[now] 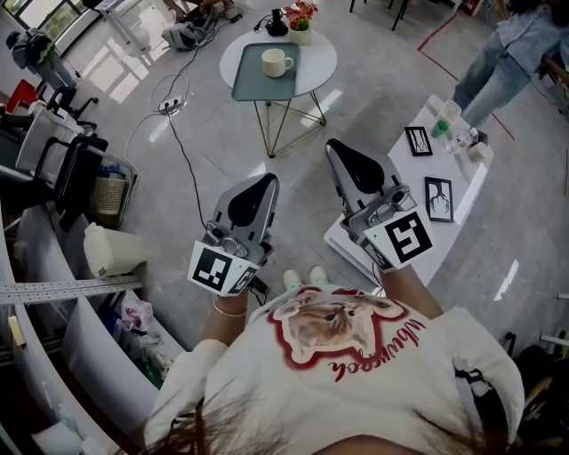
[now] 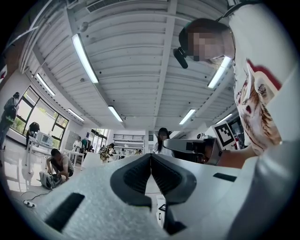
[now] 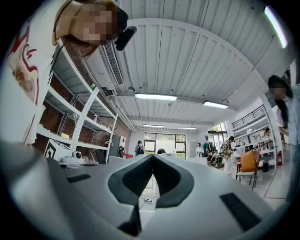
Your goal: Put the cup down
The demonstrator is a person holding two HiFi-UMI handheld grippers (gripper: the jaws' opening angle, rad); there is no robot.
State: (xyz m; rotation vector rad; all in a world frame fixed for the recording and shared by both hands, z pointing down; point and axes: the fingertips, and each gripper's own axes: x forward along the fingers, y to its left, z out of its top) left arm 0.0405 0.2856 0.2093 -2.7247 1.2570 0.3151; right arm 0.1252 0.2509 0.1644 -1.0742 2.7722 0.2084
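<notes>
A white cup [image 1: 276, 62] stands upright on a grey tray [image 1: 253, 86] on a small round table [image 1: 321, 59], far ahead in the head view. No gripper touches it. My left gripper [image 1: 269, 179] and right gripper [image 1: 330, 145] are held close to my chest, well short of that table. Both point upward, so the gripper views show ceiling and the room. In the left gripper view the left gripper [image 2: 151, 157] has its jaws pressed together with nothing between them. The right gripper [image 3: 152, 157] is likewise shut and empty. The cup appears in neither gripper view.
A flower pot [image 1: 300, 19] stands at the round table's far edge. A white table [image 1: 466, 188] with picture frames and small bottles is at the right, with a person [image 1: 511, 53] beyond it. Shelving and bins [image 1: 98, 191] line the left. A cable and power strip [image 1: 169, 105] lie on the floor.
</notes>
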